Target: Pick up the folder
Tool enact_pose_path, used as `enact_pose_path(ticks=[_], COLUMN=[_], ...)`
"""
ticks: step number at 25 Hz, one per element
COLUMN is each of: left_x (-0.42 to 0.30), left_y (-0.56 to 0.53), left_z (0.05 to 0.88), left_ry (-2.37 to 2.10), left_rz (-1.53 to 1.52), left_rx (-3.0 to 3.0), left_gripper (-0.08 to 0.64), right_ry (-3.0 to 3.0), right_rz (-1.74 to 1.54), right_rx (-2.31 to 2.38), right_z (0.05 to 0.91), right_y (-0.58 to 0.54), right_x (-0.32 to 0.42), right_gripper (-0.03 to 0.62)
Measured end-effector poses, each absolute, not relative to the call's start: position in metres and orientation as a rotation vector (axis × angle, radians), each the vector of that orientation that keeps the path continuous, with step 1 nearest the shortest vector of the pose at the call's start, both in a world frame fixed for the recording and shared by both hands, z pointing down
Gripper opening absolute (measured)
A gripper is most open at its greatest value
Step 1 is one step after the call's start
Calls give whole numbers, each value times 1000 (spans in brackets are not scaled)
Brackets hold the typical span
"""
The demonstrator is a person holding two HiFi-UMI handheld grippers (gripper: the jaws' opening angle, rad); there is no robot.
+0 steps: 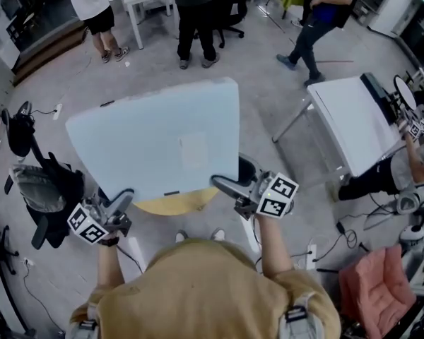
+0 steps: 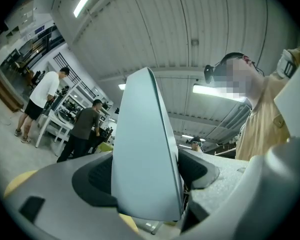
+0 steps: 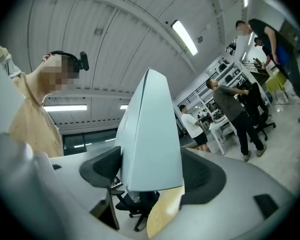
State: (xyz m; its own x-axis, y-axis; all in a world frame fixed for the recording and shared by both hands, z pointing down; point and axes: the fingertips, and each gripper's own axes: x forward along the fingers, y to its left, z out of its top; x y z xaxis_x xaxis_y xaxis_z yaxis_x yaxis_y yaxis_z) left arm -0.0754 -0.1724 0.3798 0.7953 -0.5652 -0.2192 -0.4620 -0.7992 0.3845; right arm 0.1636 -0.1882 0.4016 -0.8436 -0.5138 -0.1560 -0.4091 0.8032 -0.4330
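So the left hand-held gripper (image 1: 120,205) is clamped on the near-left edge of the folder (image 1: 155,136) and the right hand-held gripper (image 1: 227,185) on the near-right, holding it in the air over a yellow bench (image 1: 175,203) that's mostly hidden underneath. There's a paler square patch (image 1: 193,150) on the cover, too faint to read. The gripper views only catch the folder edge-on between the pads, plus ceiling lights (image 2: 217,91) the head view doesn't get.
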Motion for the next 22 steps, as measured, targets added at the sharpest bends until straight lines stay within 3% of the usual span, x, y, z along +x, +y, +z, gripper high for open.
enact_pose_path(ticks=[11, 22], left_x=[-56, -48], left_y=[-155, -148], left_z=[333, 338], left_ry=[-786, -817], left_rz=[-521, -512], left_rx=[2799, 2797], left_gripper=[374, 377], right_ry=[2720, 2781], right_rz=[-367, -278], right_rx=[-739, -752], right_z=[355, 350], right_y=[-165, -158], right_x=[180, 183], right_gripper=[342, 347])
